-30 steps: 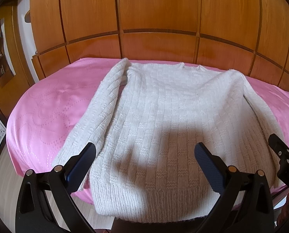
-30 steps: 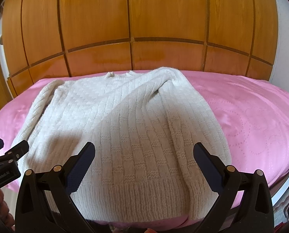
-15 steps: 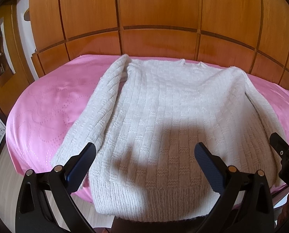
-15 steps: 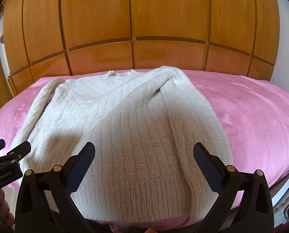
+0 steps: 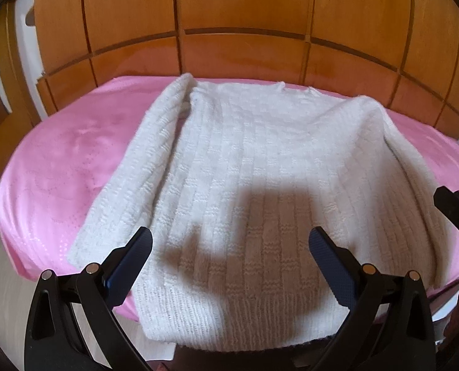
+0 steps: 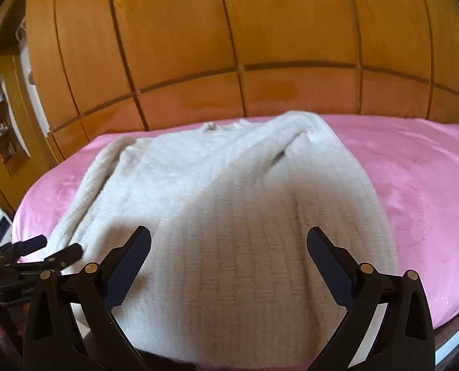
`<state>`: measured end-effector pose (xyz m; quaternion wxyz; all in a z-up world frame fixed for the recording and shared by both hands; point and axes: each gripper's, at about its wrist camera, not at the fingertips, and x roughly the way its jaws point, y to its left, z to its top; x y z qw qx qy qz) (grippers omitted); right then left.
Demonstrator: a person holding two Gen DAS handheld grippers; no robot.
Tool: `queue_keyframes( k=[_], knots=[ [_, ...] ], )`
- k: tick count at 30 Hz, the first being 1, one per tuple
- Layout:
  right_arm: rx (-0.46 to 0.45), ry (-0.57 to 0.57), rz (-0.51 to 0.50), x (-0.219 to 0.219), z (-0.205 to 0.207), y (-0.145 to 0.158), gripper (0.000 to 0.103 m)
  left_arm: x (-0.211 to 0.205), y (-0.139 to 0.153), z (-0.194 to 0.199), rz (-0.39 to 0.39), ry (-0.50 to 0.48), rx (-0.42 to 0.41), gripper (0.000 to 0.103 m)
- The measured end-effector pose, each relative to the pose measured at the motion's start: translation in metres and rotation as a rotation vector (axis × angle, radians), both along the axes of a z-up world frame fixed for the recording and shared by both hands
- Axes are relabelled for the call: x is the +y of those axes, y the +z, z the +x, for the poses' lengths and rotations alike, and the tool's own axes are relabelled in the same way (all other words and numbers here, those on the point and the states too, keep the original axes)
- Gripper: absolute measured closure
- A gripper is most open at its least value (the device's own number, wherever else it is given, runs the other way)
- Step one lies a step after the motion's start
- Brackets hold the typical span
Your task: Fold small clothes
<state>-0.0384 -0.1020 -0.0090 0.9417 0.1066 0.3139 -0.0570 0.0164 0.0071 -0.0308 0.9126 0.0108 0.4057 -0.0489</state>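
Left wrist view: left gripper [image 5: 229, 249] stood wide open, jaws far apart, nothing between them, hanging above the hem end of the sweater [image 5: 254, 167] w/o touching it. Fingers [image 5: 129, 266] at 7 and 5 o'clock, dark blue pads facing in. White knit sweater lay flat on the pink bedspread [image 5: 59, 173], neckline at 12 o'clock by the wooden panel wall [image 5: 245, 15], hem at 6 o'clock hanging off the bed edge. One sleeve ran down at 9 o'clock alongside the body, the other at 3 o'clock. Right gripper's black tip [image 5: 455, 213] showed at 3 o'clock beside that sleeve; contact unclear. Dark shadow across lower part of sweater.

Right wrist view (blurred): right gripper [image 6: 229, 245] also wide open, empty, over the sweater [image 6: 229, 216] near its hem. Left gripper [image 6: 48, 247] visible at 8 o'clock, at the sleeve end by the bed edge. Bedspread [image 6: 414, 185] bare toward 3 o'clock. Shelf niche w/ small items [image 6: 1, 123] at 9 o'clock, contents too small to read.
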Motion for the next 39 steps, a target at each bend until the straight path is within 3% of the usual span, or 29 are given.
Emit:
queue_keyframes(
  k=[4, 7, 12, 14, 16, 18, 19, 20, 22, 23, 27, 35, 39],
  knots=[
    [0.070, -0.044, -0.080, -0.023, -0.002, -0.002, 0.003, 0.007, -0.003, 0.001, -0.056, -0.011, -0.018, 0.002],
    [0.082, -0.133, -0.067, -0.057, -0.012, -0.008, 0.003, 0.006, -0.009, 0.004, -0.014, -0.010, -0.037, 0.002],
    [0.221, -0.275, -0.030, -0.109, -0.023, -0.034, 0.004, 0.003, -0.021, 0.013, 0.044, -0.027, -0.065, 0.002],
    [0.277, -0.281, 0.015, -0.121, -0.028, -0.049, 0.023, 0.002, -0.025, 0.017, 0.060, -0.034, -0.077, 0.002],
    [0.303, -0.261, 0.085, -0.127, -0.031, -0.060, 0.034, -0.002, -0.031, 0.022, 0.072, -0.039, -0.079, 0.002],
    [0.294, -0.252, 0.102, -0.125, -0.034, -0.064, 0.037, -0.005, -0.036, 0.027, 0.065, -0.043, -0.074, 0.002],
    [0.285, -0.224, 0.091, -0.122, -0.034, -0.062, 0.048, -0.005, -0.039, 0.029, 0.063, -0.042, -0.069, 0.002],
    [0.277, -0.191, 0.089, -0.120, -0.033, -0.060, 0.069, -0.007, -0.041, 0.031, 0.064, -0.040, -0.062, 0.002],
    [0.278, -0.139, 0.079, -0.117, -0.030, -0.059, 0.080, -0.009, -0.048, 0.034, 0.070, -0.034, -0.035, 0.002],
    [0.293, -0.113, 0.041, -0.113, -0.027, -0.058, 0.090, -0.009, -0.053, 0.036, 0.070, -0.032, -0.015, 0.002],
    [0.290, -0.094, -0.092, -0.117, -0.024, -0.048, 0.096, 0.002, -0.064, 0.040, -0.014, -0.021, 0.028, 0.002],
    [0.247, -0.335, -0.400, -0.204, -0.021, -0.011, 0.097, 0.005, -0.067, 0.040, -0.025, -0.028, 0.019, 0.002],
    [0.249, -0.441, -0.503, -0.251, -0.009, -0.006, 0.097, 0.005, -0.069, 0.038, -0.035, -0.037, 0.002, 0.002]
  ],
)
